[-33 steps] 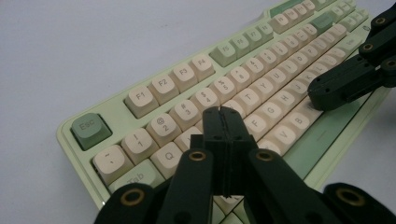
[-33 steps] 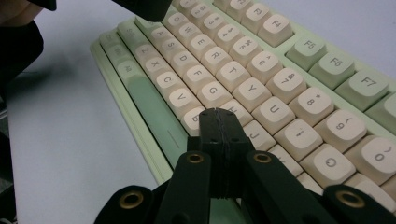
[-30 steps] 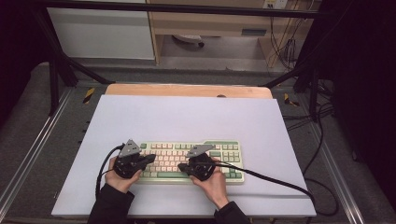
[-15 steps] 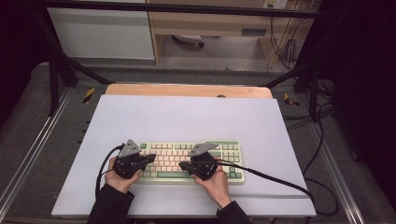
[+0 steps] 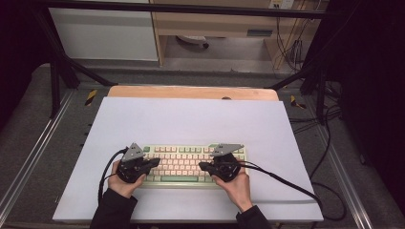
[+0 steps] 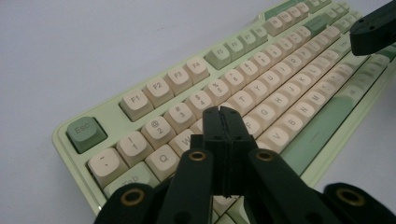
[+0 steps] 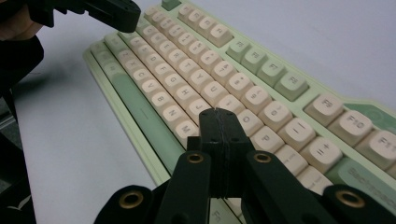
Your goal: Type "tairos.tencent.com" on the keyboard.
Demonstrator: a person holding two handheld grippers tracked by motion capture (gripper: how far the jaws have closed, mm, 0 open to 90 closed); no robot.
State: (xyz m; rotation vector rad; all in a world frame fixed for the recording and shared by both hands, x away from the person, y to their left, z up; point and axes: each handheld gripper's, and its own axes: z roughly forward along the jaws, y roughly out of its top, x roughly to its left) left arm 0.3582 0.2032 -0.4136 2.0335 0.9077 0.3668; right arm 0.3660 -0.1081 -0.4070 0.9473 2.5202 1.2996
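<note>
1. The keyboard [image 5: 191,164] lies flat on the white tabletop [image 5: 191,119], near the edge on the person's side; its long side runs left to right in the high view.
2. It has a pale green case, cream keys and some green keys, such as Esc at its left corner.
3. The left gripper [image 5: 154,162] is over the left end of the keyboard. Its jaws are pressed together with nothing between them, and in the left gripper view [image 6: 223,112] the tips are above the keys near W and E.
4. The right gripper [image 5: 204,166] is over the right part of the keyboard. Its jaws are also together and hold nothing; in the right gripper view [image 7: 219,114] the tips are above the keys near L and P.
5. Whether the tips touch the keys, I cannot tell.
6. The two grippers point toward each other, with the middle keys between them.
7. There is no container on the tabletop.
</note>
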